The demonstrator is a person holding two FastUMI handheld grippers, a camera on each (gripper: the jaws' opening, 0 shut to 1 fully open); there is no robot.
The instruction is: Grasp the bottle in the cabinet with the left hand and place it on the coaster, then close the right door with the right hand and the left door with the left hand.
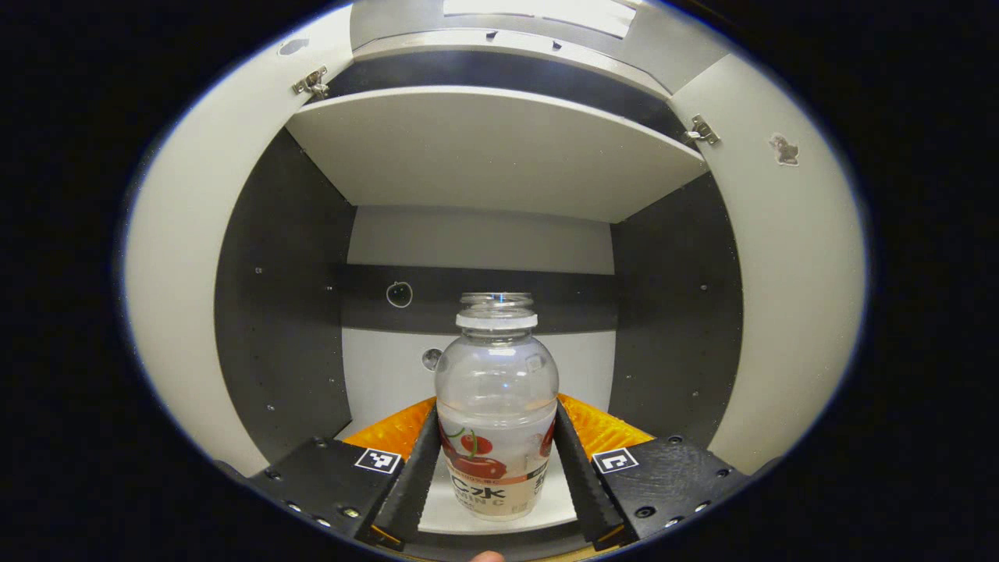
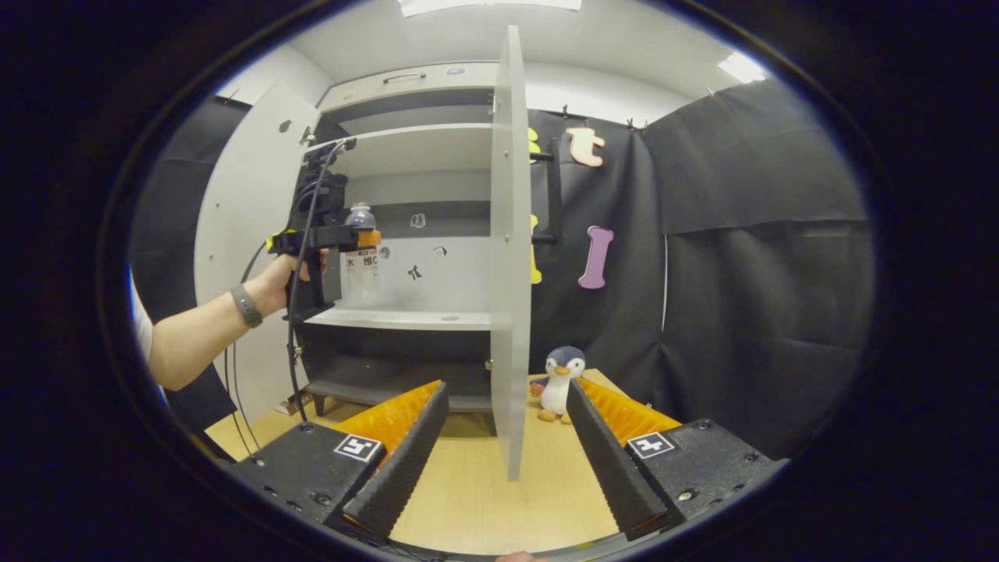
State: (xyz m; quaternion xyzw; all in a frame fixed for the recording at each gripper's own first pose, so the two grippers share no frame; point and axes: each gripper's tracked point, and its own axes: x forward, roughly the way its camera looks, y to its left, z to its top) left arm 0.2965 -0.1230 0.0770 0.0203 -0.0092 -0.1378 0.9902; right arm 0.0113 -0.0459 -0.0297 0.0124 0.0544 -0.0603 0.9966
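A clear bottle with a cherry label and no cap stands upright on the cabinet's white shelf. My left gripper is shut on it, both fingers pressing its sides at label height. In the right gripper view, a hand holds that left gripper inside the cabinet, around the bottle. The left door is swung wide open. The right door stands open, edge-on toward me. My right gripper is open low over the table, in front of that door's edge.
An upper shelf hangs above the bottle, with dark side walls close on both sides. A plush penguin sits on the wooden table right of the cabinet. Cables trail from the left gripper down past the forearm.
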